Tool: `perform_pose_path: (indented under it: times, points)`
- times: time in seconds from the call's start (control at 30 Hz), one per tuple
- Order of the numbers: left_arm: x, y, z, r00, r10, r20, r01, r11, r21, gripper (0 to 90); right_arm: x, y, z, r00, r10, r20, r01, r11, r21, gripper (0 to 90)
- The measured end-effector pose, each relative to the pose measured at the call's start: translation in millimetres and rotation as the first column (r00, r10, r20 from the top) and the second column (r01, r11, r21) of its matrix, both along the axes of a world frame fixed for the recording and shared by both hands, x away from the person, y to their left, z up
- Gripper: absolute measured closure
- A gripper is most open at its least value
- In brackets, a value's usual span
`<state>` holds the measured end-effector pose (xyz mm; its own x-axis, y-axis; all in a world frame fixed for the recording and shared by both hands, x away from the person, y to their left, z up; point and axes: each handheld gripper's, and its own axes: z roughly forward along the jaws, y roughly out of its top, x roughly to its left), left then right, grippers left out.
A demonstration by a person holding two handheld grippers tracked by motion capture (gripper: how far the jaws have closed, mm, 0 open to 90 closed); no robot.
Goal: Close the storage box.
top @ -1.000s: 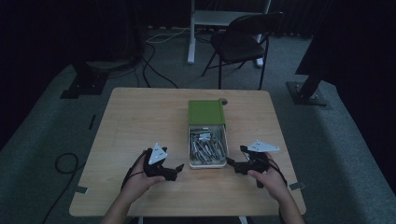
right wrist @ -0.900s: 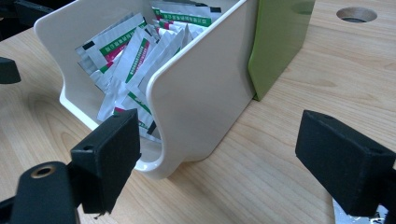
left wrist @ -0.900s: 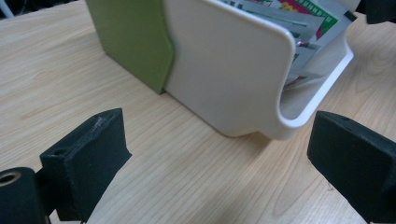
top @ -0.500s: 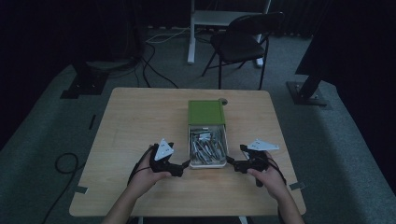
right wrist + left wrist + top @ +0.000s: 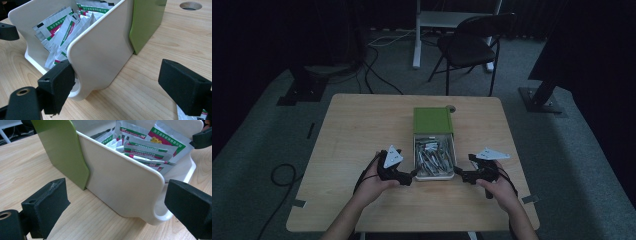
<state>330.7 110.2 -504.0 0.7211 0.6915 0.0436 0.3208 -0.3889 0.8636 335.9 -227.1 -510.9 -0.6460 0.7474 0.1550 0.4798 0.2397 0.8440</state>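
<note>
Flanking the white box (image 5: 434,159) of sachets at table centre, the left gripper (image 5: 411,176) sits at its 8 o'clock, the right gripper (image 5: 460,174) at its 4 o'clock. Left gripper view: jaws apart, box wall (image 5: 120,185) between them. Right gripper view: jaws apart, one touching the corner (image 5: 75,75). Probably best to seat both evenly before squeezing; the green lid (image 5: 147,20) looks slippery.

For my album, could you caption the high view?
Two hand-held tongs, left and right, flank an open box of sachets.
</note>
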Motion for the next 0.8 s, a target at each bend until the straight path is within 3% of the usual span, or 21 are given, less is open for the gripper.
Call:
perform_pose_path:
  times: [0.2, 0.8]
  points:
    - [4.8, 3.0, -5.7, 0.9996, 0.014, -0.023, -0.014, 0.9998, -0.013, 5.4, 1.3, -0.1, -0.3, 1.0, 0.001, -0.008, -0.001, 1.0, 0.006, 12.9]
    - [11.2, 4.3, -3.4, 0.9989, 0.033, -0.032, -0.033, 0.9994, -0.004, 5.3, 5.2, 2.9, 0.4, 1.0, 0.001, -0.001, -0.001, 1.0, -0.002, 12.9]
